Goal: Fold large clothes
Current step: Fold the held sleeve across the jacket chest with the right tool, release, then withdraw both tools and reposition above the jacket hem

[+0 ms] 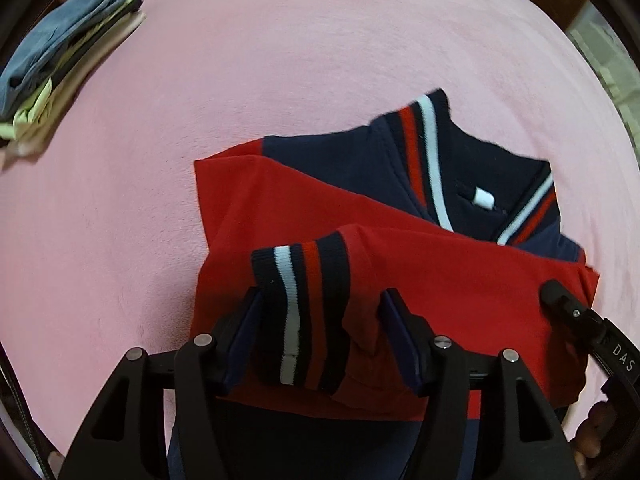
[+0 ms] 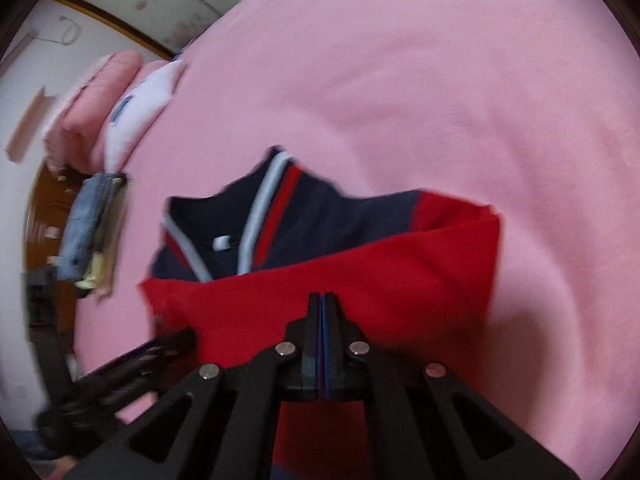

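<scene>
On a pink bed [image 1: 320, 60], the left gripper [image 1: 320, 320] has its jaws spread around the red-and-navy jacket's [image 1: 400, 208] striped cuff [image 1: 298, 304]; the right gripper's [image 2: 322, 304] jaws are pressed together over red fabric.

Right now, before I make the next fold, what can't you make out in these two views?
- Jacket lower hem: cut off by the bottom edge and hidden behind the left tongs, left wrist view.
- Whether the shut right tongs pinch any fabric: their tips hide it, right wrist view.
- Folded stack: too blurred to count, right wrist view.
</scene>
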A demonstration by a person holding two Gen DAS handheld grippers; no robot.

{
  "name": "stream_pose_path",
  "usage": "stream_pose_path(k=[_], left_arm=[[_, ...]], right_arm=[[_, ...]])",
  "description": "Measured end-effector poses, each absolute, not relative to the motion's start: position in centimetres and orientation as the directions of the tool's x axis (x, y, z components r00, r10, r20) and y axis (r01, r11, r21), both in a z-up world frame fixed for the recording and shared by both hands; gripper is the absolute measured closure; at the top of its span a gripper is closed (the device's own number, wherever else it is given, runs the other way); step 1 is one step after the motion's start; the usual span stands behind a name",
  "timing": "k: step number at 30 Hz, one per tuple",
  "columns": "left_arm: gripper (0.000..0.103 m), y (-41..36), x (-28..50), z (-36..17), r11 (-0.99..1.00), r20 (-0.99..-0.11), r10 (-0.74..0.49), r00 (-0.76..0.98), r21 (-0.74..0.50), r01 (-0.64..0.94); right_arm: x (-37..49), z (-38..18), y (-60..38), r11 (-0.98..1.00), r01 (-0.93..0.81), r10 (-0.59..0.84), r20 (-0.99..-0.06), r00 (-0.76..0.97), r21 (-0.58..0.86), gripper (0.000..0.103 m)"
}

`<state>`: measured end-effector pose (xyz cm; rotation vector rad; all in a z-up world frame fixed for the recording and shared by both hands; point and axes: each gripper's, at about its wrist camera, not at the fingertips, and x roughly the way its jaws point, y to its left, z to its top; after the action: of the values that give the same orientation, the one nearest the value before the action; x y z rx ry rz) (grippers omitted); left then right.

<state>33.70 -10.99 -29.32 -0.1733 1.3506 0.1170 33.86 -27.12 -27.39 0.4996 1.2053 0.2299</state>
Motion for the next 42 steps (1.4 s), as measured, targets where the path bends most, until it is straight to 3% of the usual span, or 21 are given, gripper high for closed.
stream_pose_path(k=[2,4,5,9,13,15,17,19,23,24,29,32,33,35,37,39,42], left_arm=[[0.043,-10.6,33.8,-29.4,0.979,-0.976,-0.028,0.216,-0.071,-0.193],[0.043,-10.3,33.8,-29.4,0.976,-0.976,-0.041,0.216,-0.086,-0.202],[0.043,-10.5,33.9,-29.3,0.978,-0.976,-0.036,0.213,-0.078,-0.192],[0.043,-10.9,33.7,-28.4,0.987,-0.977,-0.031,0.212,-0.064,-0.150],[0.043,-10.6,32.6,-27.4,0.989,-0.973,-0.064,0.223,-0.091,-0.116],[0.043,-10.3,32.0,-27.5,0.992,-0.976,-0.069,0.207,-0.090,-0.093],[0.043,-9.5,31.4,-28.0,0.993,-0.980,-0.073,0.184,-0.088,-0.074],[0.043,-9.1,31.2,-28.3,0.991,-0.979,-0.107,0.171,-0.119,-0.059],[0.043,-8.8,31.0,-27.1,0.994,-0.973,-0.101,0.208,-0.105,-0.009],[0.043,-8.8,30.8,-26.7,0.996,-0.971,-0.092,0.222,-0.094,-0.001],[0.042,-9.1,28.6,-24.8,0.999,-0.972,-0.033,0.232,-0.038,-0.017],[0.030,-9.6,26.1,-23.3,0.999,-0.974,-0.003,0.227,-0.013,-0.039],[0.026,-10.1,24.9,-22.7,0.999,-0.973,0.002,0.231,-0.008,-0.041],[0.022,-10.4,22.5,-21.0,0.999,-0.969,-0.001,0.248,-0.011,-0.038],[0.015,-10.5,19.7,-19.3,0.999,-0.969,-0.005,0.245,-0.015,-0.037],[0.013,-10.8,17.9,-18.4,0.999,-0.972,0.000,0.235,-0.009,-0.039],[0.012,-11.5,15.1,-16.3,1.000,-0.967,0.020,0.255,0.015,-0.024]], right_arm=[[33.2,-27.0,-28.0,0.874,0.143,0.375,-0.832,0.409,0.465,0.103],[32.4,-26.2,-28.5,0.953,0.228,0.084,-0.899,0.430,0.199,0.103],[32.1,-25.8,-29.3,0.953,0.252,0.040,-0.897,0.440,0.166,0.103],[30.4,-23.9,-31.5,0.908,0.292,0.125,-0.859,0.497,0.301,0.103],[28.5,-21.8,-29.1,0.873,0.106,0.372,-0.790,0.488,0.477,0.103],[27.7,-21.8,-27.4,0.869,0.036,0.428,-0.787,0.445,0.493,0.103],[26.8,-22.5,-26.5,0.915,0.029,0.358,-0.844,0.400,0.402,0.103],[25.5,-23.5,-28.3,0.930,0.135,0.273,-0.890,0.367,0.341,0.103],[23.1,-23.3,-29.4,0.923,0.319,0.067,-0.906,0.417,0.214,0.103],[22.5,-22.9,-29.5,0.915,0.351,0.032,-0.902,0.431,0.200,0.097],[19.0,-21.6,-30.6,0.860,0.409,0.113,-0.895,0.431,0.305,0.096],[17.2,-20.7,-28.9,0.879,0.382,0.117,-0.905,0.410,0.286,0.094],[17.2,-20.2,-28.4,0.885,0.371,0.116,-0.906,0.408,0.280,0.090],[16.8,-19.0,-27.1,0.908,0.318,0.128,-0.902,0.412,0.274,0.072],[16.0,-17.8,-25.6,0.929,0.246,0.152,-0.891,0.428,0.277,0.040],[14.5,-16.4,-24.7,0.951,0.173,0.158,-0.884,0.440,0.256,0.032],[12.2,-14.2,-23.4,0.973,0.088,0.150,-0.871,0.468,0.215,0.031]])
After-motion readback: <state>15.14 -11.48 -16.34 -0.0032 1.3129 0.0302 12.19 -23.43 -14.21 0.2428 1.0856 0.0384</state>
